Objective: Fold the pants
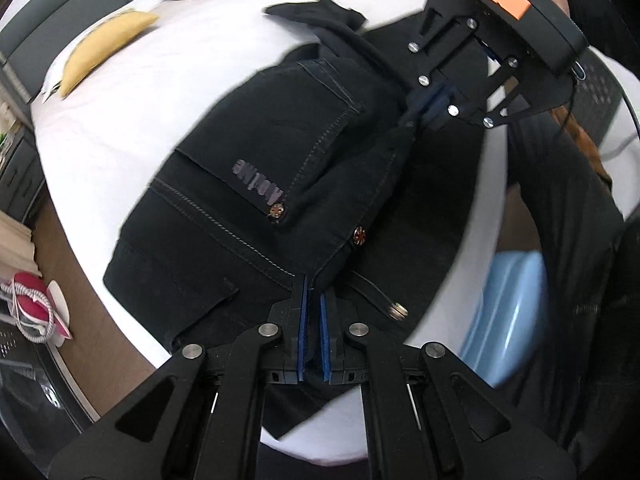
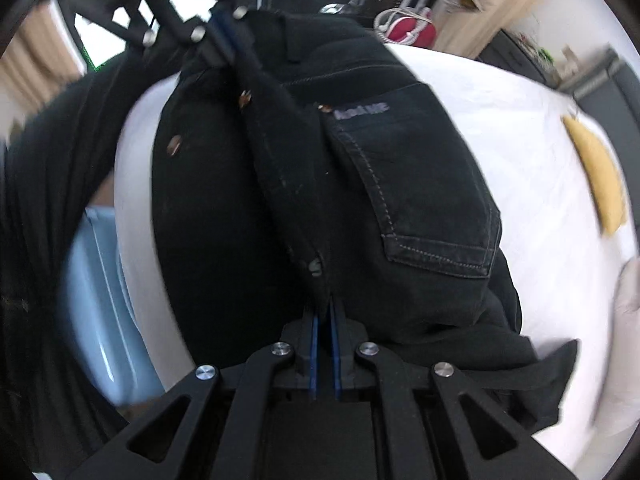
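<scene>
Gripping pants (image 1: 256,168) both ends, left view only: shoe (image 1: 34,300)

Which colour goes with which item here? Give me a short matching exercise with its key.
Items:
1. pants
2. cushion
3. bed sheet
4. shoe

Colours:
A. white
B. red
C. black
D. yellow

Pairs: 1-C, 2-D, 3-A, 4-B
</scene>
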`<action>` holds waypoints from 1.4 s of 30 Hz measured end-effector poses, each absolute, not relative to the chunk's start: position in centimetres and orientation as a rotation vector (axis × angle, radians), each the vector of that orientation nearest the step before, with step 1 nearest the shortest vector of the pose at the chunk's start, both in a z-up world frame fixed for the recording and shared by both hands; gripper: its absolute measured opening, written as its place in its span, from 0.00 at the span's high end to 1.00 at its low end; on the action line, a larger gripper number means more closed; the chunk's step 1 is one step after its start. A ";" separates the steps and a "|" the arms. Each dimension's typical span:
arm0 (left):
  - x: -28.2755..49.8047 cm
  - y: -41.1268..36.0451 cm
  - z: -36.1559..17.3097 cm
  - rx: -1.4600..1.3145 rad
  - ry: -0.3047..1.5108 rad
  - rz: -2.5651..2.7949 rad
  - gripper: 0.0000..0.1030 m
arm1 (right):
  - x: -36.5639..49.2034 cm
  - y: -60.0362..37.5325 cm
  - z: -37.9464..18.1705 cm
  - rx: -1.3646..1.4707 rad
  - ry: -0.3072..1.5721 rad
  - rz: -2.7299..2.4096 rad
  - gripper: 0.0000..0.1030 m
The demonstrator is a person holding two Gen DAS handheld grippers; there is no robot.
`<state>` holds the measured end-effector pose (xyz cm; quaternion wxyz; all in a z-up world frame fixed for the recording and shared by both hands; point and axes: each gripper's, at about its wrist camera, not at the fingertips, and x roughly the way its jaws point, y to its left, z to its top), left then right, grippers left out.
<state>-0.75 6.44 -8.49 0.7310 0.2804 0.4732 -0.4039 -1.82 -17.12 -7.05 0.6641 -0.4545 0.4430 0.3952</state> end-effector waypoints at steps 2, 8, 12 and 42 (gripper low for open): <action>-2.1 6.2 -8.8 0.642 1.046 -0.897 0.96 | -2.9 -16.9 -7.5 -1.073 0.978 0.880 0.93; -3.6 6.1 -8.7 0.628 1.062 -0.891 0.96 | -6.4 -16.0 -8.1 -1.143 0.925 0.866 0.93; -3.2 6.3 -9.0 0.627 1.064 -0.893 0.96 | -7.3 -16.0 -8.4 -1.173 0.905 0.834 0.93; 0.3 6.2 -4.9 0.332 1.063 -0.812 0.88 | -10.7 -16.8 -10.8 -1.141 0.874 0.677 0.90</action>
